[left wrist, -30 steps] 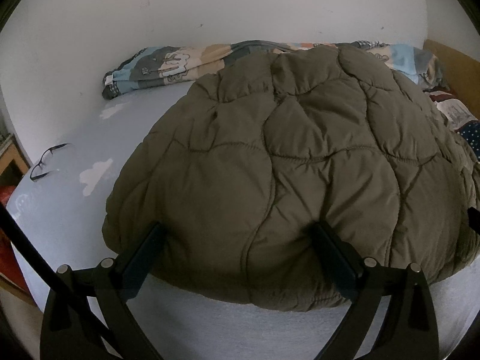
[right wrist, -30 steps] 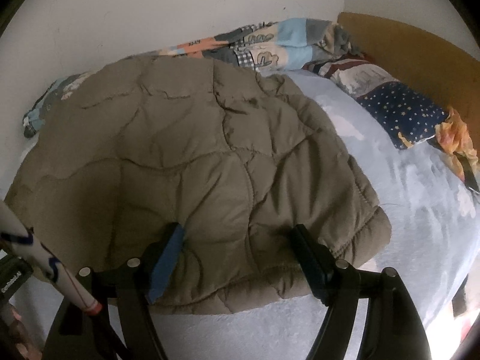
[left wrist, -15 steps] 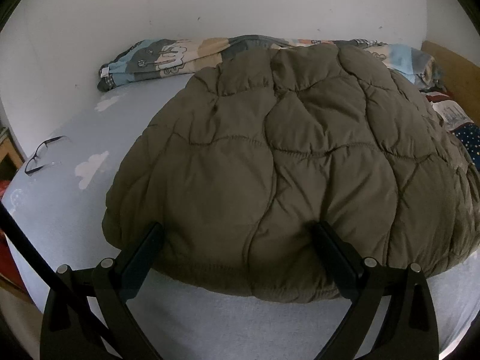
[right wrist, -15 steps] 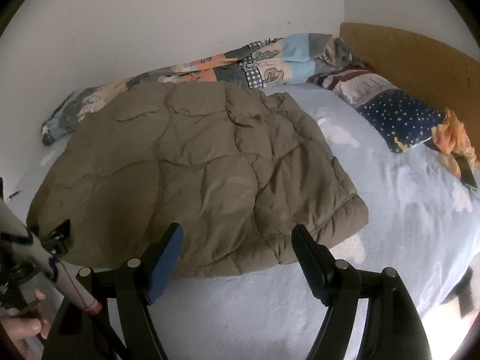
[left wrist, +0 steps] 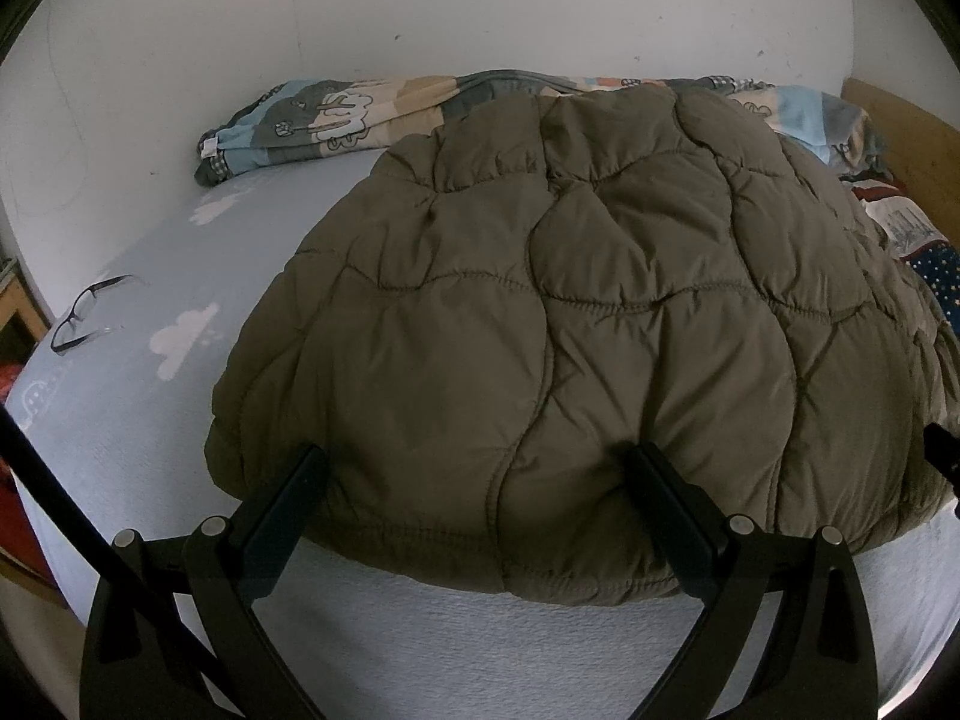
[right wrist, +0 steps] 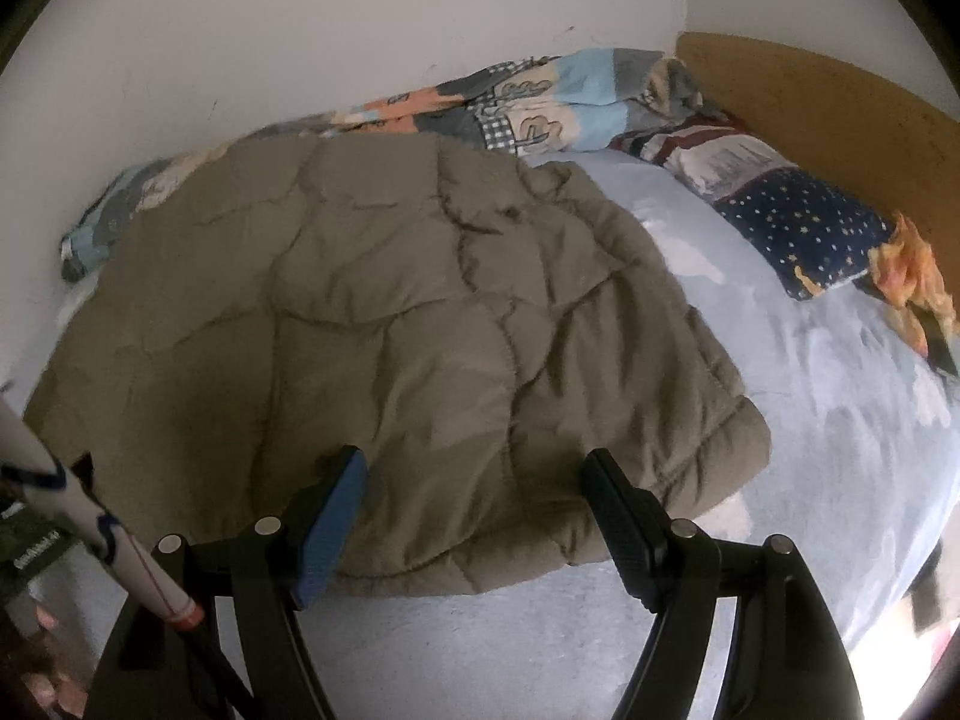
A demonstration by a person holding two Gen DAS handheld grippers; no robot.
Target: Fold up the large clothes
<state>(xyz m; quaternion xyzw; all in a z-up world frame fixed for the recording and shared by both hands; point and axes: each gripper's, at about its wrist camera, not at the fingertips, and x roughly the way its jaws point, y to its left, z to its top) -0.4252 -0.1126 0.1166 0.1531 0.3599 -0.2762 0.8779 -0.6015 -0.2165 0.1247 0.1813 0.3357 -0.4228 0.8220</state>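
Jacket (left wrist: 588, 324), olive and quilted, lies spread flat on the pale blue bed (left wrist: 150, 420), its far edge against a patterned duvet (left wrist: 336, 114) along the wall. Glasses (left wrist: 84, 312) rest apart to its left; a starred pillow (right wrist: 804, 228) sits to its right. Left gripper (left wrist: 480, 480) and right gripper (right wrist: 474, 498) stand spread wide over the near hem, grasping nothing.

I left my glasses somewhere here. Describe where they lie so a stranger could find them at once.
Start at the pale blue bed against the white wall. Left of the olive quilted jacket, near the bed's left edge, lie the glasses. They are the only thin dark-framed thing on bare sheet, apart from the jacket and the patterned blanket.
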